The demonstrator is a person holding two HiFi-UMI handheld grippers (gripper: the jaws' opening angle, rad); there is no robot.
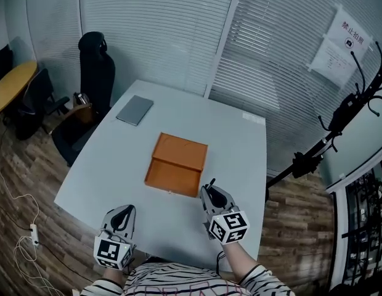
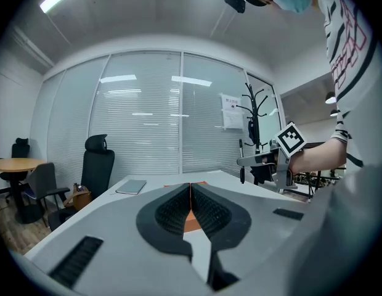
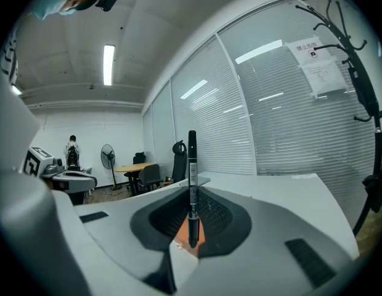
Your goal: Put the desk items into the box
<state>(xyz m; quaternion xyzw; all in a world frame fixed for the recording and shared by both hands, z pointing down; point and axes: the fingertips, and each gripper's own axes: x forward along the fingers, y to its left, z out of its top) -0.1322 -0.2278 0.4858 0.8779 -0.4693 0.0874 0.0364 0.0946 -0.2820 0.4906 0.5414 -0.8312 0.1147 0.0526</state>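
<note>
An open orange box (image 1: pixel 176 164) lies in the middle of the white table (image 1: pixel 240 147), also seen past the jaws as the orange box (image 2: pixel 192 221). My right gripper (image 1: pixel 209 191) hovers just right of the box's near corner, shut on a black pen (image 3: pixel 191 187) that stands upright between the jaws; the pen's tip (image 1: pixel 211 182) pokes up. My left gripper (image 1: pixel 122 217) sits at the table's near edge, shut with nothing in it. In the left gripper view the jaws meet (image 2: pixel 190 205) and my right gripper (image 2: pixel 283 159) shows at the right.
A grey notebook (image 1: pixel 135 110) lies at the table's far left corner. A black office chair (image 1: pixel 92 79) stands behind that corner. A black coat stand (image 1: pixel 345 119) rises on the right. Window blinds (image 1: pixel 178 29) line the far wall.
</note>
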